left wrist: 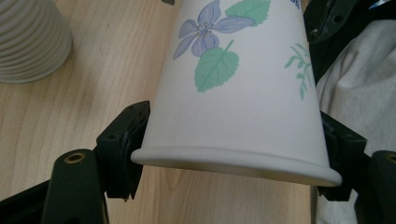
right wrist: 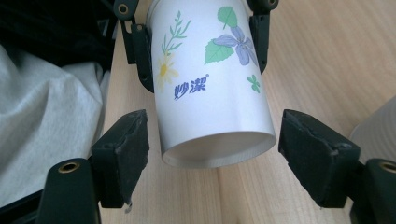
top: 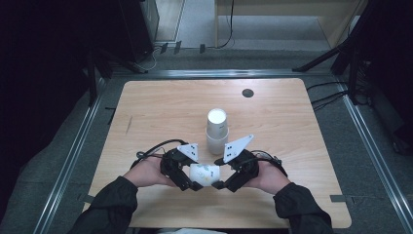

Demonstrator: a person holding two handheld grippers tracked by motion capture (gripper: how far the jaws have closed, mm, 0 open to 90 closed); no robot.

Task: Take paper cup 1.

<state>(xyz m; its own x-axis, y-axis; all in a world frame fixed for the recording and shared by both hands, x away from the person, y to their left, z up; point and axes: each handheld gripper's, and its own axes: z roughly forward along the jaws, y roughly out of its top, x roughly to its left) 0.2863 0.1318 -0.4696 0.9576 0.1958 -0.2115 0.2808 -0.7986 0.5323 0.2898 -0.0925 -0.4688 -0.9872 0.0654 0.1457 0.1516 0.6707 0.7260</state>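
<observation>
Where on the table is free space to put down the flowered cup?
Bare wood lies on the table left of the white cup stack, to the stack's right toward the right edge, and beyond it by the dark round hole. It is crowded at the near middle, where both grippers meet around the flowered cup.

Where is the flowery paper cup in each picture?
High view: the flowery paper cup lies sideways low in the middle, between the two grippers.
Left gripper view: it fills the middle, its rolled rim end pinched by the near black jaws.
Right gripper view: it sits in the upper middle, base end toward the camera, near jaws standing apart from it.
Shared landmark: the white cup stack, at top left and right edge.
</observation>
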